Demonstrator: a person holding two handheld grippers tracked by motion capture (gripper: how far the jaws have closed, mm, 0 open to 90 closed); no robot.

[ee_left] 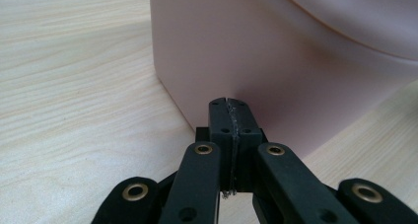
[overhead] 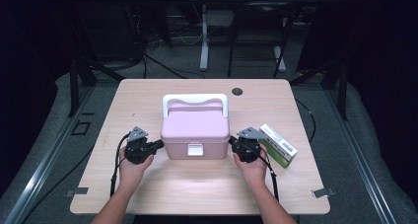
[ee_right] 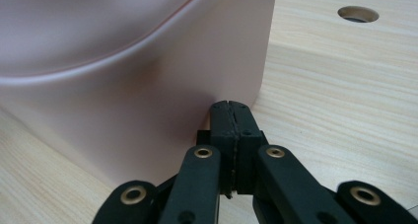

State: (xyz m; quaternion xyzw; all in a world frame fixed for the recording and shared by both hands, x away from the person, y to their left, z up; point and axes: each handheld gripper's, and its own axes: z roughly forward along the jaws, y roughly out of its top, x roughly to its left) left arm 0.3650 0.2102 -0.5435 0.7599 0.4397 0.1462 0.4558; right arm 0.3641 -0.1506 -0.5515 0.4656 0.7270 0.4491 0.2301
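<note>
So I've got the pale pink plastic storage box [overhead: 195, 131] sitting roughly mid-desk, a bit toward my side of the light wood-grain desk [overhead: 148, 93]. It's a boxy thing w/ rounded corners, matte pink all over, a domed lid w/ a curved seam running along the side, and a white carry handle [overhead: 195, 99] folded toward the back edge. Front face has a small white latch [overhead: 194, 150], centred, looks clipped down.

Left gripper [overhead: 160, 144] is at the box's left side near the front corner, jaws pressed fully together w/ nothing between them. In the left gripper view the tips [ee_left: 230, 104] sit right at the pink wall low down, touching or just about, can't tell which. Right gripper [overhead: 230, 141] mirrors it on the box's right side, jaws likewise closed tight and empty. In the right gripper view its tips [ee_right: 230, 107] are right up against the wall near the corner, again too close to call contact. Both hands rest low over the desk.

Off to the right, just beside the right gripper, lies a green and white cardboard carton [overhead: 278, 145], long and flat, angled diagonally. There's printing plus what looks like a barcode strip on the white face, but it's way too small to read, so no brand from me. No writing on the box that I can see. Round cable hole [overhead: 237, 91] in the desk behind the box, toward the far edge.
</note>
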